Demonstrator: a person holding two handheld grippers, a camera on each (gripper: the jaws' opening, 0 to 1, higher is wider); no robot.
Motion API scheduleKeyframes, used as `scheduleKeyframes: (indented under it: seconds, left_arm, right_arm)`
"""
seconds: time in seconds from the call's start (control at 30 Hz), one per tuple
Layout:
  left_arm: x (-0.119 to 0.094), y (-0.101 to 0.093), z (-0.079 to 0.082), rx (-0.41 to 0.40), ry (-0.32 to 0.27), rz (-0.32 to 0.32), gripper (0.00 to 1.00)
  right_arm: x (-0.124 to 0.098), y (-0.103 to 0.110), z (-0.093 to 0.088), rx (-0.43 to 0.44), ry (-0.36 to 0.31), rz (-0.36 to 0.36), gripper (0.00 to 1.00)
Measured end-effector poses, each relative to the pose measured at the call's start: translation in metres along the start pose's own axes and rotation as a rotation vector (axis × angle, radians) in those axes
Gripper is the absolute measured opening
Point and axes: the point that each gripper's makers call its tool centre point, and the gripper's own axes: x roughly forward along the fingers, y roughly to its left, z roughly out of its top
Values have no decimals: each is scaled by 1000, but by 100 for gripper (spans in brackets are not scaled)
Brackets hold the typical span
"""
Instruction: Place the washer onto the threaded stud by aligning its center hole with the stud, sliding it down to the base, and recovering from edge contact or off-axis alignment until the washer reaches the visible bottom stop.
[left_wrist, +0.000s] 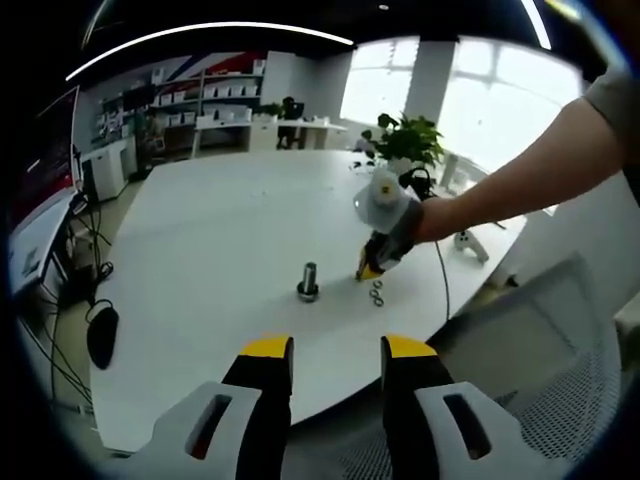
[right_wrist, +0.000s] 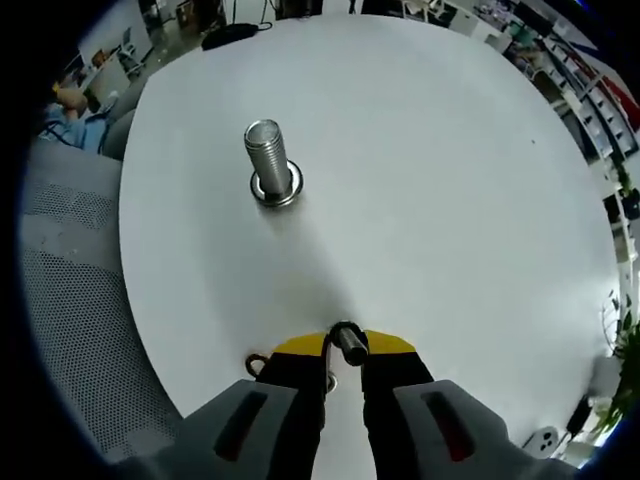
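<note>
Table (left_wrist: 220, 230), white and round, carries our upright threaded stud (right_wrist: 267, 160), standing on its wide base. Our left gripper (left_wrist: 336, 350) hovers at the near edge, jaws apart, holding nothing. Our right gripper (right_wrist: 344, 350) pinches 1 washer (right_wrist: 350, 343) near 2 spare washers (left_wrist: 377, 293).

We are seeing the washer (right_wrist: 349, 343) half hidden between the right gripper (right_wrist: 344, 352) tips, spare washers (left_wrist: 377, 293) showing too small to count.
</note>
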Motion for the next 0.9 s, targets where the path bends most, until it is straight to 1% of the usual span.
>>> scheduleKeyframes:
  seconds: [0.33, 0.47, 0.57, 0.7, 0.9]
  left_arm:
    - [0, 1, 0, 1, 2, 2, 33]
    - [0, 1, -1, 0, 2, 1, 33]
    - [0, 0, -1, 3, 4, 0, 33]
    - [0, 0, 0, 2, 0, 1, 33]
    - [0, 0, 0, 8, 0, -2, 33]
  right_arm:
    - [0, 0, -1, 38, -2, 3, 15]
    - [1, -1, -5, 56, 3, 0, 15]
    - [-3, -3, -8, 74, -2, -5, 16]
    - [-7, -4, -13, 92, 1, -11, 21]
    - [-9, 0, -22, 104, 10, 6, 21]
